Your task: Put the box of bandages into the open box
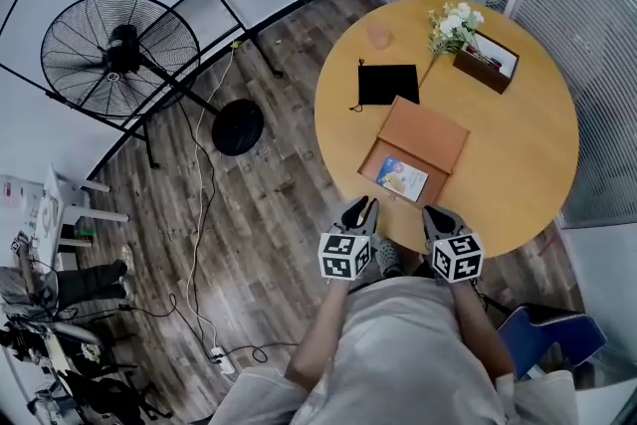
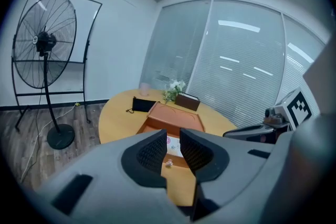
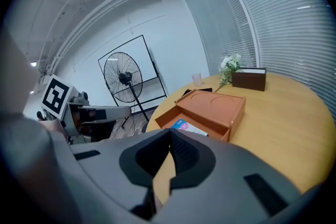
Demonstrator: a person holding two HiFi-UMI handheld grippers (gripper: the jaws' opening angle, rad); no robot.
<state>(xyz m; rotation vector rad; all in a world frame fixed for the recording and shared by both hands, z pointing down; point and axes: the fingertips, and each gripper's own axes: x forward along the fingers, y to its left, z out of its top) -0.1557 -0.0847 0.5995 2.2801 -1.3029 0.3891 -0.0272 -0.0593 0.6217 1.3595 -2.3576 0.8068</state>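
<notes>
Two grippers sit nearest me at the table [image 1: 503,149] edge, both empty: my left gripper [image 1: 366,204] has its jaws a narrow gap apart with nothing between them, and my right gripper [image 1: 430,212] has its jaws closed together on nothing. Just beyond them the bandage box [image 1: 402,177] lies flat inside the open box [image 1: 430,134], whose lid is thrown back behind it, so I judge the placing done. What's left, as I read it, is only to draw both grippers clear without nudging the open box toward the pouch [image 1: 388,83] farther out.

Head overhead; both gripper views low, facing open box [image 1: 433,134].
</notes>
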